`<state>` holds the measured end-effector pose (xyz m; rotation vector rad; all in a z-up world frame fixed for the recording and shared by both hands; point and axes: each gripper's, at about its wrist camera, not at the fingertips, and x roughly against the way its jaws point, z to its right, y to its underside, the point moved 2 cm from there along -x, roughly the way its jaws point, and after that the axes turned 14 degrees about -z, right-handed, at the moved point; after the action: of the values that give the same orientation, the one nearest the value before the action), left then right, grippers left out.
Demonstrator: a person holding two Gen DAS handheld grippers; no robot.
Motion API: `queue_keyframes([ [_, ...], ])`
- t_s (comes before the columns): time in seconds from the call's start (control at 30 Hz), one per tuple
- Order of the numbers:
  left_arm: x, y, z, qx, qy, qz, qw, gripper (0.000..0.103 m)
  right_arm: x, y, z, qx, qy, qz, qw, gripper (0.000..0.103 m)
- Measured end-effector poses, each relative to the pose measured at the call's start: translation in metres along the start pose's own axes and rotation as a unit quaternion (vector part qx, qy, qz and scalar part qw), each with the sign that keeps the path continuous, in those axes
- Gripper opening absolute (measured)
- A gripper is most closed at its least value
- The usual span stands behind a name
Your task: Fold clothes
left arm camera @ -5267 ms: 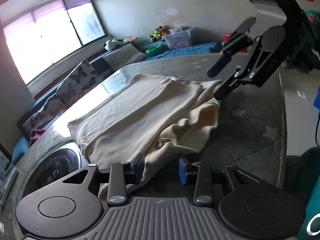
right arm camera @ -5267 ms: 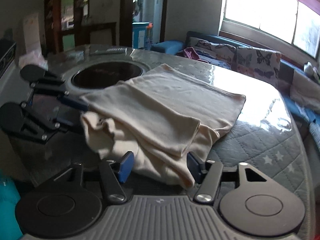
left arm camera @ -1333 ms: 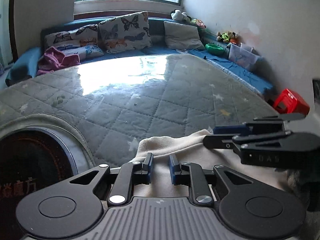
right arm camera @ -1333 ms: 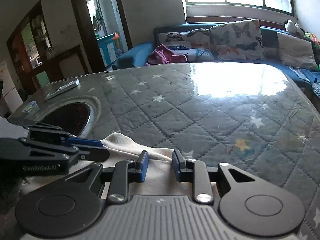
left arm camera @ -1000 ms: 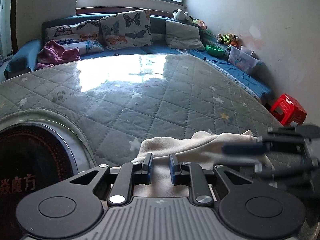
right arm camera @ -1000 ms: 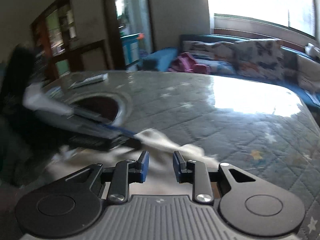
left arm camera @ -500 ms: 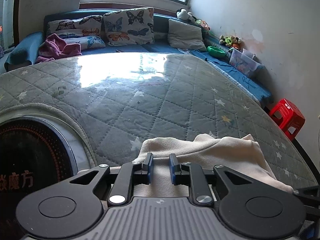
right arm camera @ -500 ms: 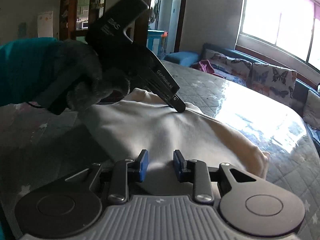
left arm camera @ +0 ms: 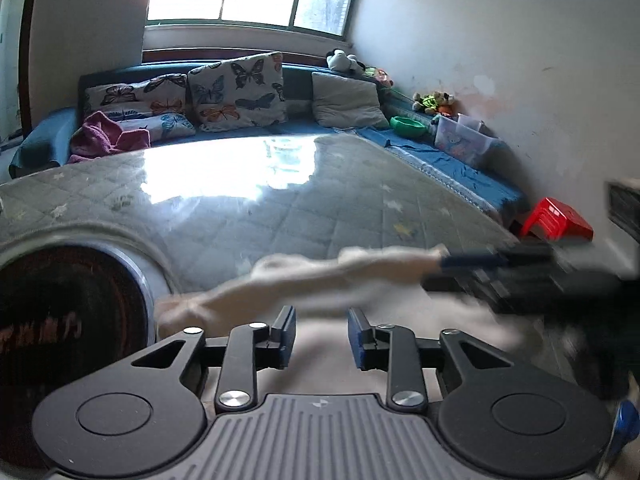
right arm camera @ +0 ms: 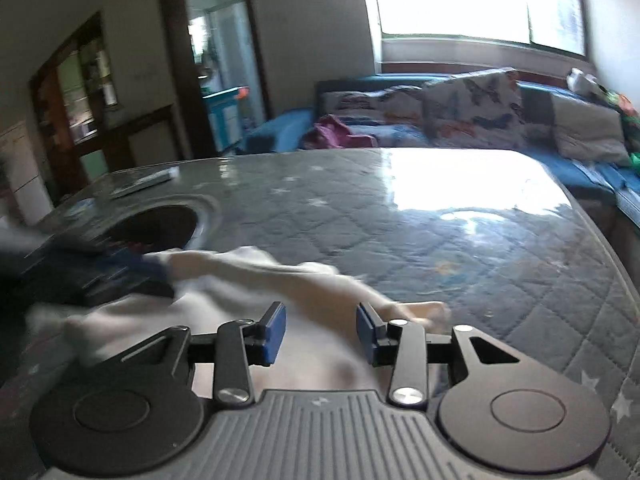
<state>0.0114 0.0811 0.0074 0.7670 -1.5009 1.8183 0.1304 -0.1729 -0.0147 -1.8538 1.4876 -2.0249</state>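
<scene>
Quilted table (left arm camera: 280, 208), butterfly cushions (left arm camera: 236, 92), red stool (left arm camera: 560, 220), green bowl (left arm camera: 408, 126), pink cloth (left arm camera: 104, 140).

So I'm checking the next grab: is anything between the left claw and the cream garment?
Nothing visible. The left claw is open directly over the cream garment, with only cloth ahead of it. The right claw works the garment's far end, off to the side.

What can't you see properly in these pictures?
- Cream cloth garment: motion blur in both views hides its folds and what kind it is.
- Right tool: smeared in the left wrist view, so its grip is unclear.
- Left tool: likewise smeared in the right wrist view.
- Garment's near part: hidden under each tool's body.
- Red writing in the round dark inset: blurred.
</scene>
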Motion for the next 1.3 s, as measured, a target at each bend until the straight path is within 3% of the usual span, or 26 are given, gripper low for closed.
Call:
queue_keyframes([
  [0.13, -0.001, 0.018, -0.007, 0.02, -0.004, -0.009, 0.9997, 0.038, -0.013, 0.002, 0.017, -0.022, 0.002, -0.007, 1.0, 0.042],
  [0.2, 0.001, 0.023, -0.013, 0.033, 0.003, -0.006, 0.9994, 0.039, -0.011, 0.002, 0.017, -0.023, 0.001, -0.003, 1.0, 0.051],
  [0.23, 0.004, 0.024, -0.014, 0.039, 0.004, -0.004, 0.9992, 0.043, -0.009, 0.002, 0.014, -0.021, 0.003, -0.001, 1.0, 0.057],
  [0.33, 0.013, 0.028, -0.013, 0.047, 0.005, 0.005, 0.9989, 0.054, 0.004, 0.008, 0.002, -0.001, 0.012, 0.012, 1.0, 0.061],
  [0.37, 0.015, 0.031, -0.013, 0.046, 0.002, 0.007, 0.9989, 0.055, 0.009, 0.011, -0.004, 0.01, 0.016, 0.016, 1.0, 0.068],
  [0.5, 0.019, 0.041, -0.014, 0.047, -0.004, 0.007, 0.9989, 0.056, 0.019, 0.024, -0.022, 0.044, 0.015, 0.019, 0.999, 0.077],
  [0.53, 0.018, 0.044, -0.015, 0.05, -0.007, 0.005, 0.9987, 0.056, 0.019, 0.029, -0.025, 0.05, 0.015, 0.016, 0.998, 0.083],
  [0.7, 0.024, 0.046, -0.014, 0.05, -0.009, 0.01, 0.9987, 0.056, 0.022, 0.045, -0.03, 0.054, 0.023, 0.002, 0.998, 0.084],
  [0.9, 0.04, 0.042, -0.017, 0.066, -0.007, 0.036, 0.9972, 0.058, 0.053, 0.052, -0.04, 0.048, -0.006, 0.044, 0.998, 0.096],
  [0.93, 0.041, 0.042, -0.015, 0.064, -0.005, 0.038, 0.9972, 0.058, 0.054, 0.053, -0.04, 0.047, -0.017, 0.045, 0.998, 0.102],
  [1.03, 0.04, 0.043, -0.013, 0.058, -0.008, 0.035, 0.9977, 0.058, 0.051, 0.058, -0.041, 0.034, -0.052, 0.04, 0.997, 0.103],
  [1.3, 0.031, 0.053, -0.019, 0.066, -0.028, 0.011, 0.9974, 0.058, 0.034, 0.078, -0.029, -0.014, -0.088, 0.012, 0.996, 0.103],
])
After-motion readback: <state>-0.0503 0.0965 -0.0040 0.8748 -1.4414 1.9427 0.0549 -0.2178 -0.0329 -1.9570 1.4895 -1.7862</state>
